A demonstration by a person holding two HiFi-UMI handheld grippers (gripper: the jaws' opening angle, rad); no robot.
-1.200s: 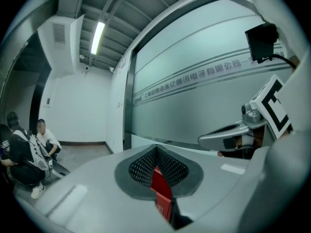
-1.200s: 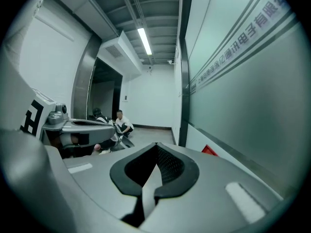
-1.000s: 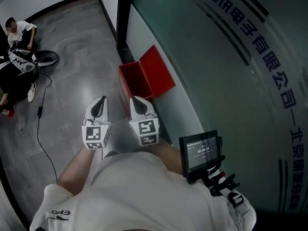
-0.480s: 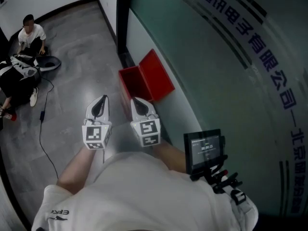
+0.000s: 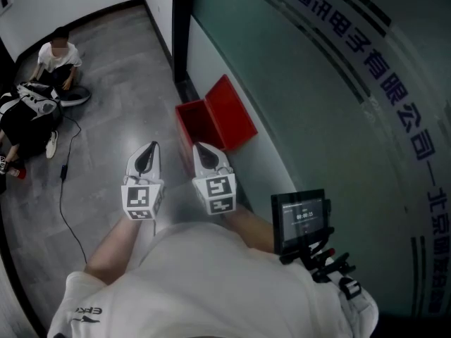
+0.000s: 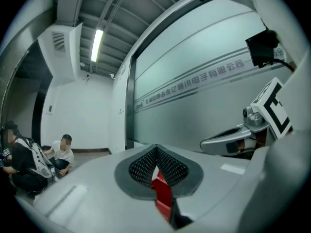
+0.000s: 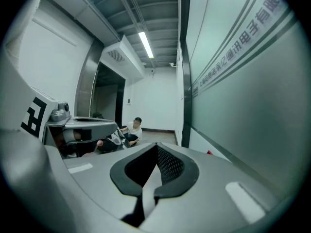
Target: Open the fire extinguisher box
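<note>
While the red metal fire extinguisher box (image 5: 231, 115) stands open beside the frosted glass wall (image 5: 317, 125), the left gripper (image 5: 149, 148) and right gripper (image 5: 201, 147) hover clenched, empty.

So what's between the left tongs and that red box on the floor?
Nothing. In the head view, only bare grey floor shows in the gap between the left tongs and the red box.

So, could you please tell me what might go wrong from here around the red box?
The red metal box on the grey floor looks open, its raised lid standing close against the frosted glass wall; a knock might drop it shut. A thin black cable trails across that floor to the person's left, a possible trip hazard.
</note>
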